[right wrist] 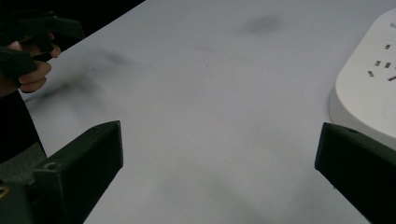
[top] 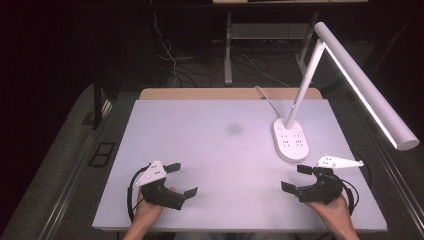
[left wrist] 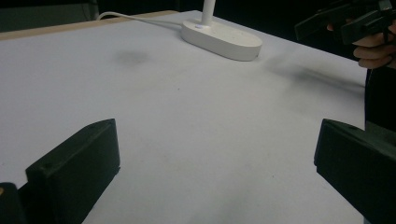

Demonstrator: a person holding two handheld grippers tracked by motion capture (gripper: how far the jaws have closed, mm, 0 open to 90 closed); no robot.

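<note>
Left hand (top: pixel 146 209): mine, coming in from the bottom edge of the high view and wrapped round the handle of my left tool, near the front left corner of the table.
Left gripper (top: pixel 181 179): jaws spread wide with nothing between them. It hangs just over the white table top, pointing across toward the middle. In the left gripper view, bare white surface lies between my two black jaws.
Table (top: pixel 215 150): a white sheet on a wooden top, whose edge shows as a strip along the far side. A faint dark smudge (top: pixel 234 129) sits near the centre.
Containers: I see nothing that holds anything. The top carries the lamp and my two tools.
Lamp base (top: pixel 290 140): white, oval, with socket slots on its top. It stands on the right half of the table, the nearest thing to my right tool and just beyond it, apart from the jaws. In the right gripper view it sits at the right edge (right wrist: pixel 369 88), close to my right jaw but not between the jaws.
Lamp arm (top: pixel 303 87): a white stem rising tilted from the base to a long lit bar (top: pixel 367 87) that reaches out over the right edge.
Lamp cable (top: pixel 267 100): white, running from the base to the far edge.
Right gripper (top: pixel 296 178): jaws wide apart, holding nothing, pointing left toward the middle.
Right hand (top: pixel 331 207): mine, gripping the handle near the front right corner.
</note>
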